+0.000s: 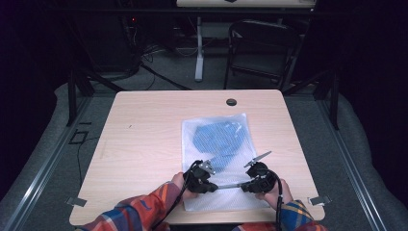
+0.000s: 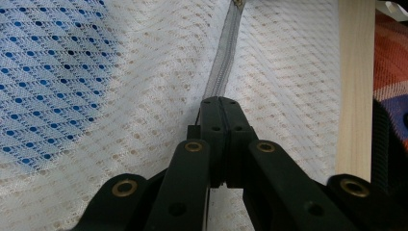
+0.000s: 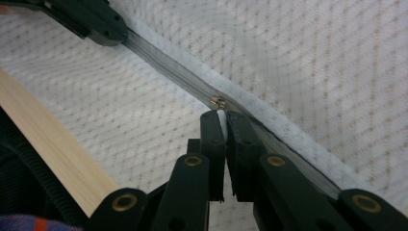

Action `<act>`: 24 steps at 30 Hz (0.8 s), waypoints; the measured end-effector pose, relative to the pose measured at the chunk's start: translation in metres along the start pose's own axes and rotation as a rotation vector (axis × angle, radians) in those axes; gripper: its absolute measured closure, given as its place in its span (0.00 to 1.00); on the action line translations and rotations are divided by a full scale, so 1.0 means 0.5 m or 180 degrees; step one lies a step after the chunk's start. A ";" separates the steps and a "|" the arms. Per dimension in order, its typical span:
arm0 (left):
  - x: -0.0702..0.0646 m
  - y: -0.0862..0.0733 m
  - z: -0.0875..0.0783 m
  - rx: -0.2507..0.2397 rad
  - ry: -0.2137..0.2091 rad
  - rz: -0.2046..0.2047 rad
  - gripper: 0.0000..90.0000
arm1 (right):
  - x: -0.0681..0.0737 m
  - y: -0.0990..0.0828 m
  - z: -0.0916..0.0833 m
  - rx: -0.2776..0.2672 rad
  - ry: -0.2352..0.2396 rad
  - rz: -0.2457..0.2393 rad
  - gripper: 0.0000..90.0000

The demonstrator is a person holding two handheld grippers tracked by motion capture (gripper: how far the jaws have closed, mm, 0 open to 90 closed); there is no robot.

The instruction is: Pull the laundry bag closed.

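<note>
A pale wooden table [image 1: 144,130] with rounded corners stands on grey carpet in a dim room. A small round black cable hole [image 1: 231,102] sits near its far edge at 12 o'clock. Beyond the table, a dark folding chair [image 1: 262,48] stands at about 1 o'clock and the white leg of another desk [image 1: 199,48] at 12 o'clock, with loose cables on the floor towards 11 o'clock.

A white mesh bag [image 1: 216,130] lies flat on the table, right of centre, reaching to the near edge at 6 o'clock. Something blue [image 1: 219,137] shows through the mesh in the bag's far half. A grey zipper [image 1: 230,186] runs across the bag near its close end.

A person in plaid sleeves holds both grippers over that near end. The left gripper [image 2: 220,103] has its jaws pressed together, pinching the zipper tape. The right gripper [image 3: 221,115] also has its jaws pressed together on the zipper, with the small metal slider [image 3: 218,102] just beyond its tips. The zipper stretches straight between the two grippers.
</note>
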State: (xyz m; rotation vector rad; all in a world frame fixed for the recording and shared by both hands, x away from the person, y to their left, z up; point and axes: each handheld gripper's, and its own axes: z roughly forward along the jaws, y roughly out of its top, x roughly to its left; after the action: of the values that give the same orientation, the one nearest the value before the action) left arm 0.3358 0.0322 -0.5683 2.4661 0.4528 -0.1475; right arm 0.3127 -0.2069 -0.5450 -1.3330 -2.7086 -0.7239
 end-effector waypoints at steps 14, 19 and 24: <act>0.000 0.000 0.000 -0.0004 -0.0003 0.0005 1.00 | -0.015 -0.017 -0.018 -0.0107 -0.0089 0.0123 0.96; 0.000 0.000 0.000 -0.0002 0.0002 0.0005 1.00 | -0.021 -0.021 -0.026 -0.0087 -0.0106 0.0126 0.96; 0.000 0.000 0.000 -0.0004 0.0001 0.0006 1.00 | -0.024 -0.025 -0.031 -0.0087 -0.0112 0.0144 0.96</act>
State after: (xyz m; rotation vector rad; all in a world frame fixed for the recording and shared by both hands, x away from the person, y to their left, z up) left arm 0.3356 0.0322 -0.5683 2.4651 0.4507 -0.1461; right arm 0.3084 -0.2289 -0.5391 -1.4210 -2.6952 -0.7432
